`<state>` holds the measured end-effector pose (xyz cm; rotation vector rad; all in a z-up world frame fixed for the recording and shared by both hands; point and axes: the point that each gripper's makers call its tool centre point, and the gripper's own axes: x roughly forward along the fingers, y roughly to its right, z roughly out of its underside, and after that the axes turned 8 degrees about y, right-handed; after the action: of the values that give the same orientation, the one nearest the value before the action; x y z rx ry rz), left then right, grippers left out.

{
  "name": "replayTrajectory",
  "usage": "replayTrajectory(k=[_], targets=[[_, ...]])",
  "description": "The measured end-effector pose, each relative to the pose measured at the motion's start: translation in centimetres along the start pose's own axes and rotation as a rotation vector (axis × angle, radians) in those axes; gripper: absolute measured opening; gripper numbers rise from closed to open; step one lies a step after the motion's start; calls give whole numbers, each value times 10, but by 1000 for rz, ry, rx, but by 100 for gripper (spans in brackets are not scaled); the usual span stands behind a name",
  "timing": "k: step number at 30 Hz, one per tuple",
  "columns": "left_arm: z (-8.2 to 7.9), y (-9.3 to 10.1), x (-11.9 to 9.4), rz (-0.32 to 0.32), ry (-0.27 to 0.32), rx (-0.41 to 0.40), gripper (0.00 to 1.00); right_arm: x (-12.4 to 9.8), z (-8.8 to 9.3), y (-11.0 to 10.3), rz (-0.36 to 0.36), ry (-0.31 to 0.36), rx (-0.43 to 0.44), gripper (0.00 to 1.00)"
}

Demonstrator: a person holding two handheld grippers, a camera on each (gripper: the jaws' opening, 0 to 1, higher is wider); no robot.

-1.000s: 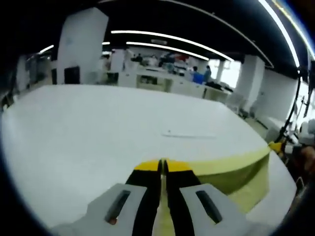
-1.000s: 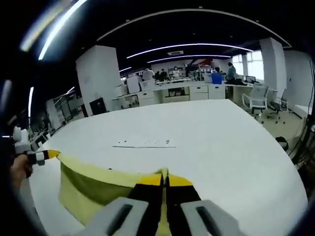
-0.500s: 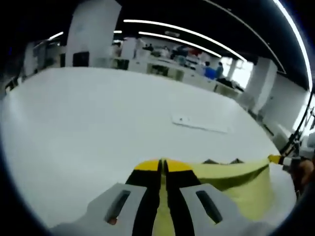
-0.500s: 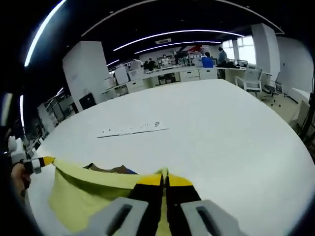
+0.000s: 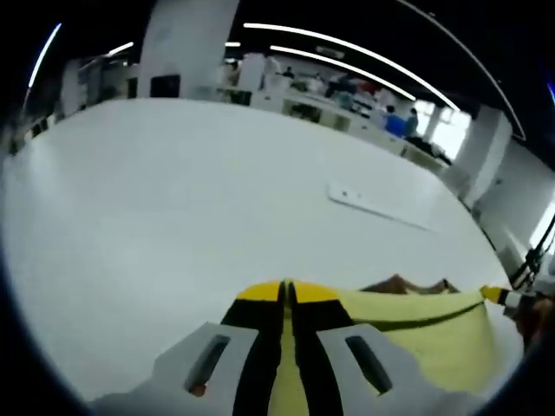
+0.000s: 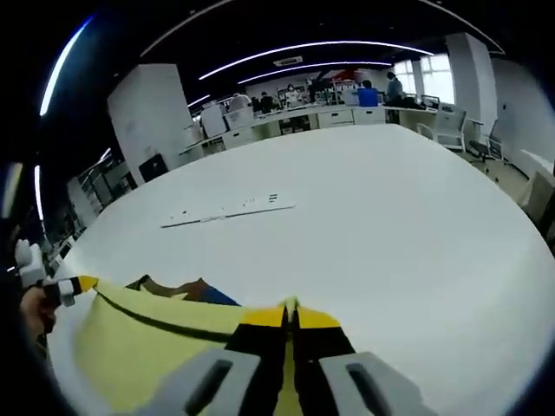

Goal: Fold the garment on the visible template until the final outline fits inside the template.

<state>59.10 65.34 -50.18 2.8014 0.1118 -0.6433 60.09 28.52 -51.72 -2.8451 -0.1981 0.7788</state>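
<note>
The yellow garment looks light and limp, sagging between the left gripper and right gripper, whose fingers pinch its edge corners above the white counter.

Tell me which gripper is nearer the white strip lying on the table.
Too close to call. The white strip lies ahead, between both. The left gripper and right gripper grip the yellow garment.

Left gripper and right gripper each have jaws pressed together (apparently pinching cloth), held low.
</note>
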Motion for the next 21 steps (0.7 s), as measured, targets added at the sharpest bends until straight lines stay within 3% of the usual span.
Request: replayTrajectory(k=[4,7,8,10,12,16,18,21], targets=[[5,0,5,7,-7,15,0,5,6,4,0,-21,2,0],[4,4,6,70,15,80,1,4,8,5,-6,-34,19,0],[3,4,6,72,18,86,1,3,8,5,-8,-36,17,2],[-2,8,3,134,51,129,2,-1,4,2,-33,-24,2,8],[-4,9,-1,165,57,136,12,-5,-1,-4,-74,-14,-25,15],[1,14,-8,298,42,292,29,-14,-2,-11,-153,-17,-154,20],[5,15,-12,336,39,349,32,-18,0,-12,-174,-22,-230,22],[15,16,-18,405,23,450,34,-25,6,-6,-171,-40,-420,23]])
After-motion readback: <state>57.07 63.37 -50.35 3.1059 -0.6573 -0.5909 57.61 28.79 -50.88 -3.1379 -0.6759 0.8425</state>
